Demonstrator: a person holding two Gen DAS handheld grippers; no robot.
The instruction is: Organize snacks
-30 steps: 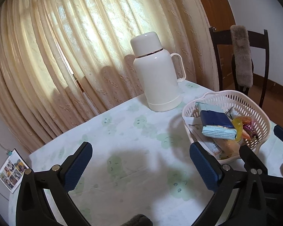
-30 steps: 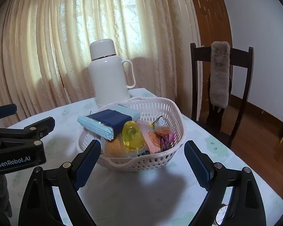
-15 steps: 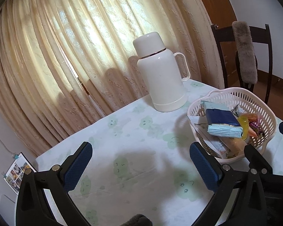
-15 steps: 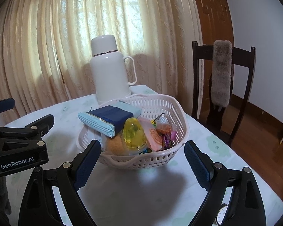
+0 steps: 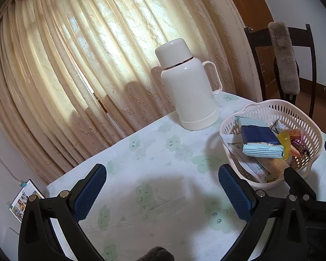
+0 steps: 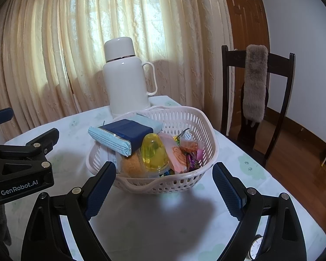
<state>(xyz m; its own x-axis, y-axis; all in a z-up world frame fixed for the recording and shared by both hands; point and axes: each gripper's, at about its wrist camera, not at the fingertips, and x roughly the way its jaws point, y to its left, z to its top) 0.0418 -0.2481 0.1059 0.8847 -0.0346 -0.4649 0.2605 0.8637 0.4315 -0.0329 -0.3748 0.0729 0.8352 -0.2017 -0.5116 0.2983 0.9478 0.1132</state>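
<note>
A white perforated basket (image 6: 204,152) full of snacks sits on the table. A blue and light-blue packet (image 6: 121,136) lies on top, beside a yellow jelly cup (image 6: 154,154), a pink packet (image 6: 177,155) and small wrapped candies (image 6: 193,158). My right gripper (image 6: 164,187) is open and empty, just in front of the basket. My left gripper (image 5: 162,188) is open and empty over bare tablecloth, left of the basket (image 5: 310,130). The left gripper also shows at the left edge of the right wrist view.
A tall white thermos (image 6: 126,78) stands behind the basket near the curtain. A dark wooden chair (image 6: 258,95) with a grey furry cover stands at the right of the table. A wristwatch (image 6: 255,246) lies near the table's front edge.
Both grippers have drawn back and risen a little from the basket. The basket and thermos look smaller and further right in the left wrist view. Both stay open.
</note>
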